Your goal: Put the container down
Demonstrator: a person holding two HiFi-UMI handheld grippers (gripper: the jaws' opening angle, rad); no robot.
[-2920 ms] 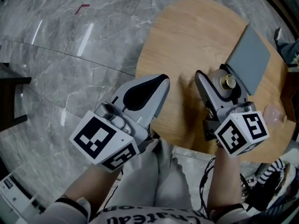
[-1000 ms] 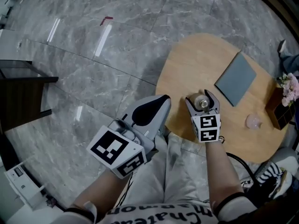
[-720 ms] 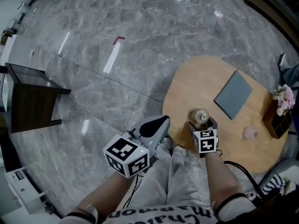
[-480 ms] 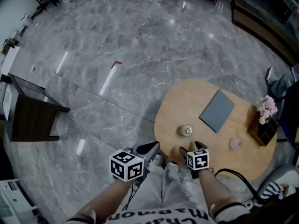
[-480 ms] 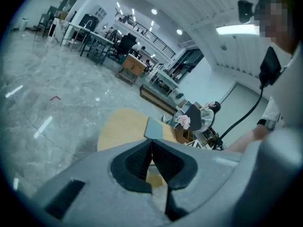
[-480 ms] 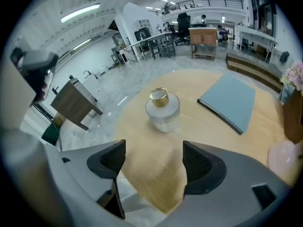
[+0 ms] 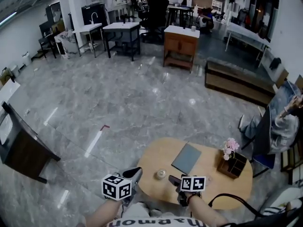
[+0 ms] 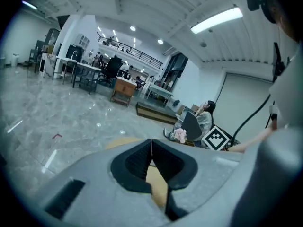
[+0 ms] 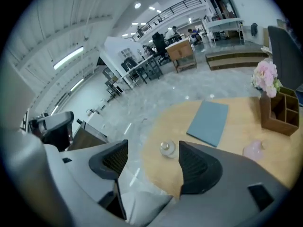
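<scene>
Container: stood upright on table, just ahead of right gripper, farther from left gripper.
Right jaws: wide apart, empty.
Left jaws: pressed together, empty.

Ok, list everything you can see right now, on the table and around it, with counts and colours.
table: one, light wood, rounded, in front of the person
container: one, clear with a gold lid, standing on the table's near left part, free of both grippers
flat mat: one, grey-blue, mid-table
organiser box with flowers: one, brown wood, pink blooms, table's right side
small rounded thing: one, pale pink, on the table near the box
cabinet: one, brown with a white top, far across the floor
seated person: one, at the right edge
left gripper: grey, jaws together, empty
right gripper: grey, jaws apart, empty
</scene>
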